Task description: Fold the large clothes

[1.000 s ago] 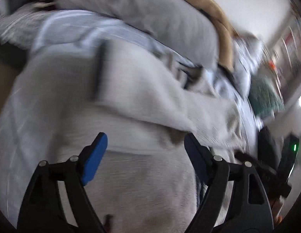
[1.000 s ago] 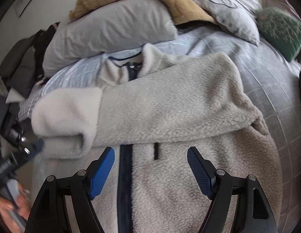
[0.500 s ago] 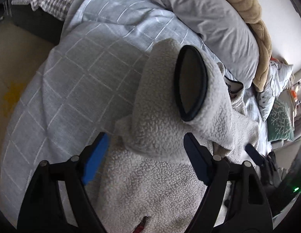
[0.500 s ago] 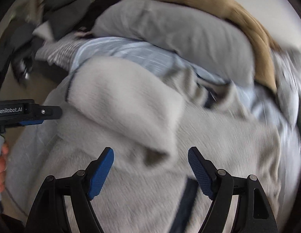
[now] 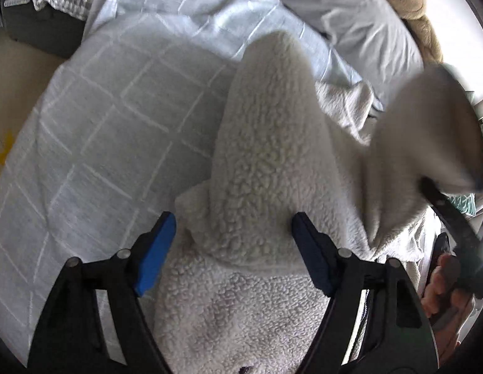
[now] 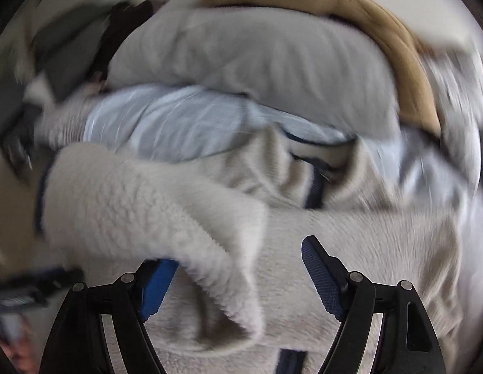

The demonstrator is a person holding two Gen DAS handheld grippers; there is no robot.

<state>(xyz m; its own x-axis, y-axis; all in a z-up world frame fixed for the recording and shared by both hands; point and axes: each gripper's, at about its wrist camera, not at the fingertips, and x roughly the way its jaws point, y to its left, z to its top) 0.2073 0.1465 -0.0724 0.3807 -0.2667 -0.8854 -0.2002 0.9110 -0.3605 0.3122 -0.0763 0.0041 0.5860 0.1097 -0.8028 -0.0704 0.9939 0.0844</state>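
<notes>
Where blur allows, nubbly fleece jacket (image 5: 266, 168), seemingly creased

On my feeds the fleece jacket (image 5: 266, 155) is cream-white with a curly pile, and its zip (image 6: 314, 184) and collar edging run dark navy. Under it, the duvet (image 5: 116, 118) is pale grey-blue with a grid of thin white lines. The pillow (image 6: 257, 59) behind is plain grey, the knitted blanket (image 6: 381, 31) on top tan. Both grippers show black arms with blue pads (image 5: 154, 255).
</notes>
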